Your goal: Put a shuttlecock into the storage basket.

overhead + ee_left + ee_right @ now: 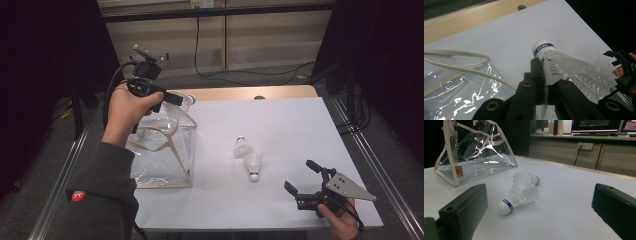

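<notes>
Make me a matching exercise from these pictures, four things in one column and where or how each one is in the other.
1. left gripper
2. right gripper
3. clear bag
4. two shuttlecocks

A. lying on the table's middle
B. open, low over the table's near edge
C. shut on a shuttlecock, above the bag
D. standing at the table's left edge

Pairs: 1-C, 2-B, 3-D, 4-A

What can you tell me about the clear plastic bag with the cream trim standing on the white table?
The clear plastic bag looks like glossy, crinkled see-through film edged in cream fabric tape, with thin cream handle straps looping over its open top. It stands upright on the left side of the white table, and nothing can be made out inside it. A small tan tag sits near one lower corner. The left gripper holds a white shuttlecock above its mouth, not touching it.
</notes>
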Tool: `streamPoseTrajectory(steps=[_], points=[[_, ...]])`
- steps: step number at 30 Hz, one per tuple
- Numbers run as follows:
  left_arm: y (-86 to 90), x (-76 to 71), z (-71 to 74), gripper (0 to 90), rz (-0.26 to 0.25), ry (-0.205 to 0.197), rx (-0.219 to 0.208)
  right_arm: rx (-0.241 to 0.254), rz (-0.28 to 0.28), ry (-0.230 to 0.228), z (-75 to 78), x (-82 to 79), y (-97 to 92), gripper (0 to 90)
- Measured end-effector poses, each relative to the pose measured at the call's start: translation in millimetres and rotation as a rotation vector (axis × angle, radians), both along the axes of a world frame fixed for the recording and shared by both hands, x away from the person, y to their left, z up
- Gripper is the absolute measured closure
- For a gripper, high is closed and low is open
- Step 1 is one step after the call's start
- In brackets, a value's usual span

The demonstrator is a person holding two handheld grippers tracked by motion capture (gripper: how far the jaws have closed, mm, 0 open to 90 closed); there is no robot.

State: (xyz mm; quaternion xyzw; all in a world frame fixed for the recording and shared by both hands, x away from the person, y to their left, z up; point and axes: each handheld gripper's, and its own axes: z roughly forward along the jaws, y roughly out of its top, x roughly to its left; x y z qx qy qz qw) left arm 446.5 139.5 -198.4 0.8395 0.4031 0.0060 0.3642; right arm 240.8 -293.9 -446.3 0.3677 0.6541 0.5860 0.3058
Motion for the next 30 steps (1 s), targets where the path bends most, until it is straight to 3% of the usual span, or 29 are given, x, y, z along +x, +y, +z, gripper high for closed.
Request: streamPoseTrajectory(steps=[30], points=[[14.5, -0.2, 3.6, 89.1, 0.030, -0.004, 0.006, 0.000, 0.002, 0.001, 0.3, -0.7, 0.8, 0.4]])
